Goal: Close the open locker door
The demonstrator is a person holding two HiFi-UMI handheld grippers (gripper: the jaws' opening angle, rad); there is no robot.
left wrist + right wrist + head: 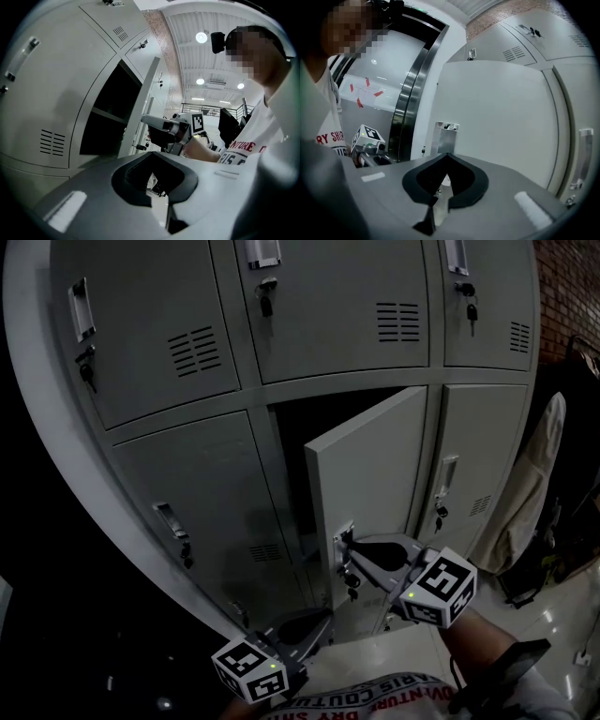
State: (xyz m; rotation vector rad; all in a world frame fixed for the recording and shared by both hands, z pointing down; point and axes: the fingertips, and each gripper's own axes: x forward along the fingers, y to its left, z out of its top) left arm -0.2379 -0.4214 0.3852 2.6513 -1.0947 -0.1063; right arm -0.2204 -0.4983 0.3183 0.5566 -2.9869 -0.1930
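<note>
The grey locker door [367,470] in the lower row stands partly open, hinged on its right, with the dark compartment [305,423] showing behind it. My right gripper [349,545] is shut and empty, its tips against the door's free edge at the metal handle [342,538]. In the right gripper view, that gripper [446,155] points at the door face [501,117], with the handle plate [444,137] just past the tips. My left gripper [323,620] hangs lower and left of the door, shut on nothing. Its own view shows it [151,153] below the open compartment [110,112] and the door edge [146,101].
Closed lockers [187,493] with handles and hanging keys surround the open one. A pale garment [532,488] hangs on a rack at the right, in front of a brick wall [567,287]. A steel door frame [412,93] stands behind me.
</note>
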